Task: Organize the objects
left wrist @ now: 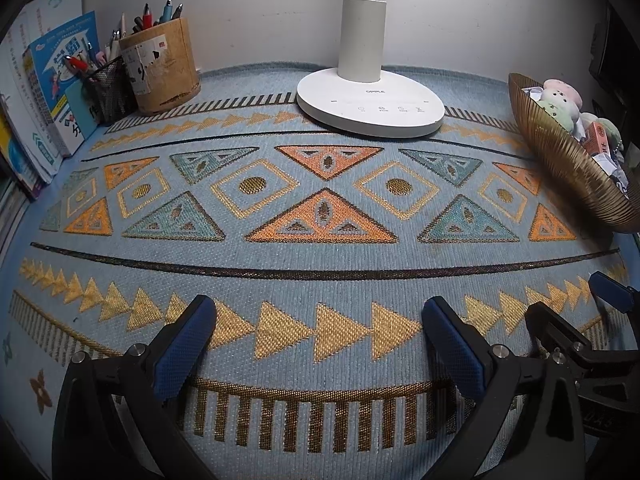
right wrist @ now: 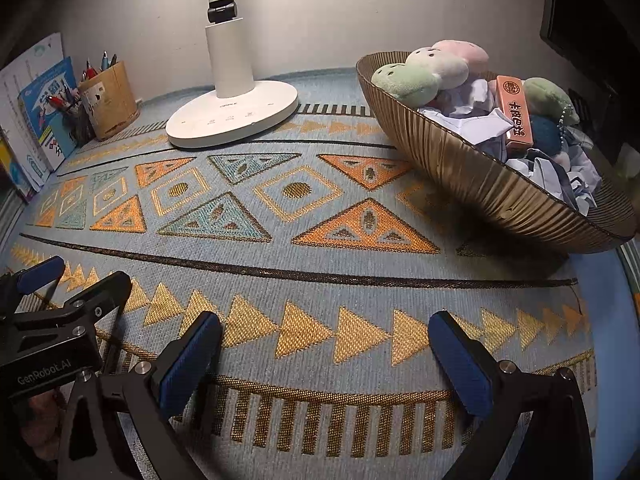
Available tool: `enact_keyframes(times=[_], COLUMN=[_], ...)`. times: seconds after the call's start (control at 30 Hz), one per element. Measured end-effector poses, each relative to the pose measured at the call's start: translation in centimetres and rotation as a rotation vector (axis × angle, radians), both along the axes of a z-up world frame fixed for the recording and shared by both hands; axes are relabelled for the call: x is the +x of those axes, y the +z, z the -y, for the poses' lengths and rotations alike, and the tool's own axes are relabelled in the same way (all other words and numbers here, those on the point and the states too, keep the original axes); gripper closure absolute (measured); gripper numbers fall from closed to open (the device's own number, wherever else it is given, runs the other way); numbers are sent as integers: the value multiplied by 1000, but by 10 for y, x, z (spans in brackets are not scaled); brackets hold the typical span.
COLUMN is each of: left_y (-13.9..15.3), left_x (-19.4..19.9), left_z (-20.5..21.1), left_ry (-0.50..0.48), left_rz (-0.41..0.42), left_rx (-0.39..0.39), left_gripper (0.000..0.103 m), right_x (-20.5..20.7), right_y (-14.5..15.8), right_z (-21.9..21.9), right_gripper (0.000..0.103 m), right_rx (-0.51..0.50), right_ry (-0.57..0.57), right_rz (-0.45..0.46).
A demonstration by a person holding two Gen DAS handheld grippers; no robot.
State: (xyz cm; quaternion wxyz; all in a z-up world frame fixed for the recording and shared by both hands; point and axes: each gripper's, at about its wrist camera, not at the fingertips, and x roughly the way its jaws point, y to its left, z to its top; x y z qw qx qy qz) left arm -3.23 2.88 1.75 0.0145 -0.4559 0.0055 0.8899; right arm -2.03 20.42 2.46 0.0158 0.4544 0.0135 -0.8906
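**Ana:** Surface first: pale blue woven mat with gold and orange triangles (right wrist: 320, 280), and nothing loose lies on it, so I'd judge the tidying close to done, or between items.

**Ben:** Where did the things end up?

**Ana:** In the ribbed bronze-coloured bowl (right wrist: 472, 168) at the right, standing on the mat beside the round white lamp base (right wrist: 232, 120). It is heaped: green, cream and pink plush balls (right wrist: 424, 72), crumpled white paper (right wrist: 472, 100), and on top a small orange box with printed characters (right wrist: 516, 112), lying tilted.

**Ben:** And the grippers?

**Ana:** Right gripper (right wrist: 324, 360) has its jaws spread wide with only mat between them. Left gripper (left wrist: 320, 344) is the same, spread and empty, just beside the other, both low over the near edge.

**Ben:** Next move?

**Ana:** Probably a check for strays. The tan cylindrical pen holder (left wrist: 160, 68) and black mesh cup (left wrist: 110, 88) at the back left look orderly, the books (left wrist: 60, 80) upright beside them.
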Motion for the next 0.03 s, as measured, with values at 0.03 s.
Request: enact_keyframes(times=[0.03], left_y=[0], left_x=[0], left_z=[0], left_ry=[0], left_rz=[0], left_rx=[0], left_gripper=[0], right_x=[0], right_y=[0], right_z=[0], right_gripper=[0], right_rx=[0], right_ry=[0], right_rz=[0])
